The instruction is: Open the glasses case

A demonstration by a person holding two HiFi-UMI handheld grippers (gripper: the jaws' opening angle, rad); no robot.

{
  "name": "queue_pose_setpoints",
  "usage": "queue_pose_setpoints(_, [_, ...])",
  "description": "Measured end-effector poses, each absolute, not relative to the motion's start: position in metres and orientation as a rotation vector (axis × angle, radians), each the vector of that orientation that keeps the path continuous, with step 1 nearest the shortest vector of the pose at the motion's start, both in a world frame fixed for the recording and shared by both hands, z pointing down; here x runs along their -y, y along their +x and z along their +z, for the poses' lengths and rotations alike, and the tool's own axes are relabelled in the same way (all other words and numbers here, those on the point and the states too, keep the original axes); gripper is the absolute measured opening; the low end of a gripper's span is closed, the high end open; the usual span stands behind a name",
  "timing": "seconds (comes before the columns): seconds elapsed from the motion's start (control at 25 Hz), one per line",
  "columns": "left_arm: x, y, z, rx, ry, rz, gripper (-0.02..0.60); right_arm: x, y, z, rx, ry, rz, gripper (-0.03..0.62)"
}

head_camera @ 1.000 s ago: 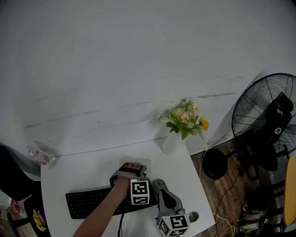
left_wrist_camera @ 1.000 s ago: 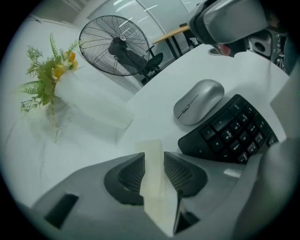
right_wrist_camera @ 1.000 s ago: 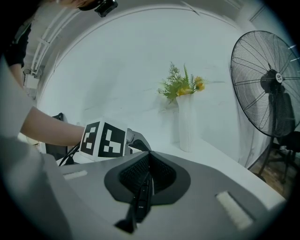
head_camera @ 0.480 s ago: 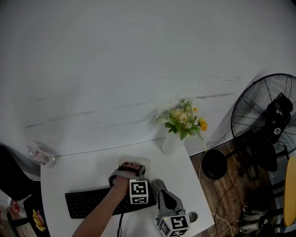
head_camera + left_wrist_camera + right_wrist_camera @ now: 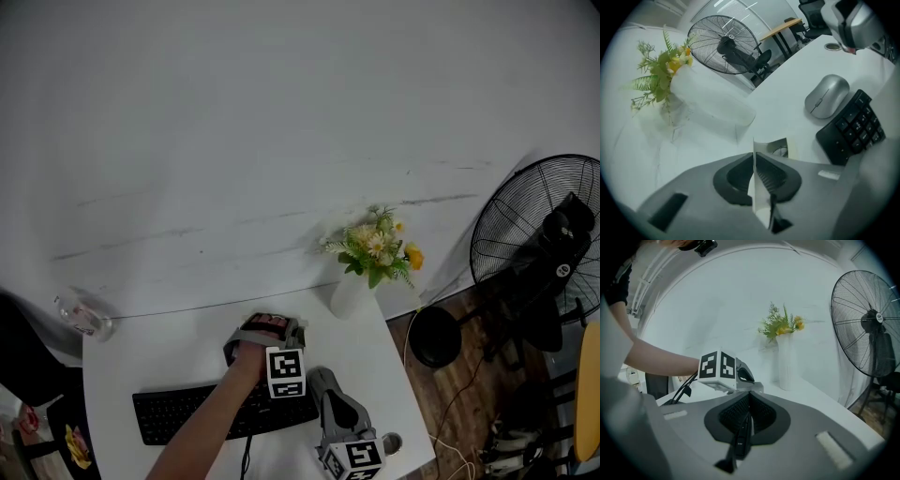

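Both tongs were closed. Left tongs (image 5: 754,159) pinched a thin pale flap of the case (image 5: 782,148), low at the frame's centre on the counter (image 5: 787,89), near the keyboard (image 5: 855,126). Right tongs (image 5: 749,401) held nothing.

**Head view.** The keyboard (image 5: 178,412) is partly covered by the person's forearm (image 5: 211,422) and the left gripper (image 5: 270,326). Whatever lies beneath that gripper is concealed. The right gripper (image 5: 323,382) is cut off by the lower edge and the fan (image 5: 539,244) by the right edge. A small round object (image 5: 392,442) cannot be identified.

**Left gripper view.** A pale flap (image 5: 758,187) is pinched between the jaws. What it belongs to cannot be told.
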State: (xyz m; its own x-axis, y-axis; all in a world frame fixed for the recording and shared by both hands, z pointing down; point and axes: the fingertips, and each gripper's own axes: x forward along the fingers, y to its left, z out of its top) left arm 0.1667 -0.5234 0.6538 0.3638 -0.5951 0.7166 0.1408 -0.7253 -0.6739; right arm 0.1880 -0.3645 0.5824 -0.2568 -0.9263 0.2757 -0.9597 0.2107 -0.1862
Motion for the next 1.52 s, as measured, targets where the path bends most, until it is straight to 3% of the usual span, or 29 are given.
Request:
queue_pose_setpoints(0.56, [0.559,0.163,0.654,-0.448,-1.977,-1.435,0.028,0.363,0.186,0.589,2.355,1.828,0.502,0.008])
queue_pose_setpoints(0.88, [0.544,0.154,0.621,-0.553,-2.089,-1.302,0.025,0.362,0.181,0.584,2.357,1.828,0.501,0.008])
queue_pose_setpoints(1.16, [0.517,0.133,0.540,-0.820,-2.440,-0.971,0.009,0.359,0.176,0.567,2.362,1.834,0.487,0.008])
queue_pose_setpoints(1.52, [0.455,0.077,0.435,-1.142,-2.819,-0.306,0.008,0.356,0.161,0.540,2.405,1.840,0.428,0.008])
